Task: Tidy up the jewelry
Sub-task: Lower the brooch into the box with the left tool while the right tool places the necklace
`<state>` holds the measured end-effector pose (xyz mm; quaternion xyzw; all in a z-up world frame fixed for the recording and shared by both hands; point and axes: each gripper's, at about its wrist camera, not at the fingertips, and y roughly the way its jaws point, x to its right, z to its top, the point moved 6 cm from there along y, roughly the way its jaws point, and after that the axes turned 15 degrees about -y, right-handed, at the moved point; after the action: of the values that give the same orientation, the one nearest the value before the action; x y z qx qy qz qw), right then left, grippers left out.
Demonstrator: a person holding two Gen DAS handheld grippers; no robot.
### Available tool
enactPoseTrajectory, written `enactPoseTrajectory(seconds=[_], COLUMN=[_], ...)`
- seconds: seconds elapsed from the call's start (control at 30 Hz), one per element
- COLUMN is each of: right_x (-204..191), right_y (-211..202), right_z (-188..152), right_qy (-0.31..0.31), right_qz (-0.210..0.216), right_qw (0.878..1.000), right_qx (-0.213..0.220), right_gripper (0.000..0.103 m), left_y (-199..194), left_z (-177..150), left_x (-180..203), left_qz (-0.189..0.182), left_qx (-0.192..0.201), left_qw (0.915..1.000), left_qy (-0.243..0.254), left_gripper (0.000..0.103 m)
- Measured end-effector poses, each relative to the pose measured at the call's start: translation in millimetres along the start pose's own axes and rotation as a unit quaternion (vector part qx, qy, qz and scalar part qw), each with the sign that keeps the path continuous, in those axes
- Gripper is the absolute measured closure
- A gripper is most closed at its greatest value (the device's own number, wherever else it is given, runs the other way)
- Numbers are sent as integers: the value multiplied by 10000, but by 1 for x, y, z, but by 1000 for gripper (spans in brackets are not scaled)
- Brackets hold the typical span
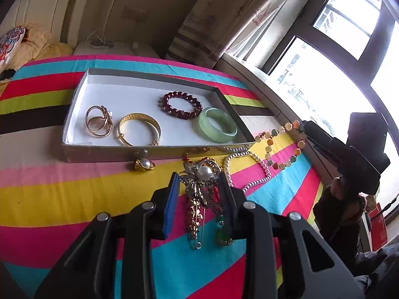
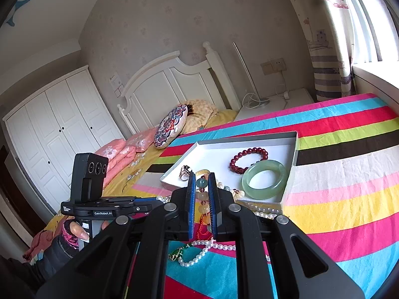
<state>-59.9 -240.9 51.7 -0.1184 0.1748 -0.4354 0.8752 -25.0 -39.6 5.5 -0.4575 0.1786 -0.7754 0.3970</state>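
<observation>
A white tray (image 1: 74, 114) on the striped cloth holds gold rings (image 1: 98, 120), a gold bangle (image 1: 139, 129), a dark red bead bracelet (image 1: 179, 104) and a green jade bangle (image 1: 217, 124). My left gripper (image 1: 199, 182) is open around a pearl brooch (image 1: 203, 174) lying on the cloth in front of the tray. My right gripper (image 2: 202, 182) is shut on a multicolour bead necklace (image 2: 202, 194), lifted near the tray's corner; the necklace also shows in the left wrist view (image 1: 281, 144). A white pearl necklace (image 1: 249, 169) and a pearl ring (image 1: 144, 165) lie on the cloth.
A green pendant (image 1: 223, 234) on a red cord lies by my left gripper. The striped cloth (image 2: 349, 174) covers the work surface. A window sill (image 1: 261, 79) runs along the right. A bed with a patterned pillow (image 2: 172, 124) lies behind.
</observation>
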Motion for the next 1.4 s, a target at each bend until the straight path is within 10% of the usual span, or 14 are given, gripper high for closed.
enactPoseTrajectory(seconds=[0.8,1.4], right_x=[-7,36], right_y=[105,231], right_z=[47,46], right_qy=[-441,1054], right_qz=[86,120], right_qw=[9979,9880], right_qx=[-468,-1122], right_gripper=[92,92], left_y=[19,54], left_z=[93,142], left_x=[-31,-72], left_qz=[1162,2096], left_qx=[779,1174], left_qw=[9901,9702], left_qy=[74,-302], left_gripper=[72,72])
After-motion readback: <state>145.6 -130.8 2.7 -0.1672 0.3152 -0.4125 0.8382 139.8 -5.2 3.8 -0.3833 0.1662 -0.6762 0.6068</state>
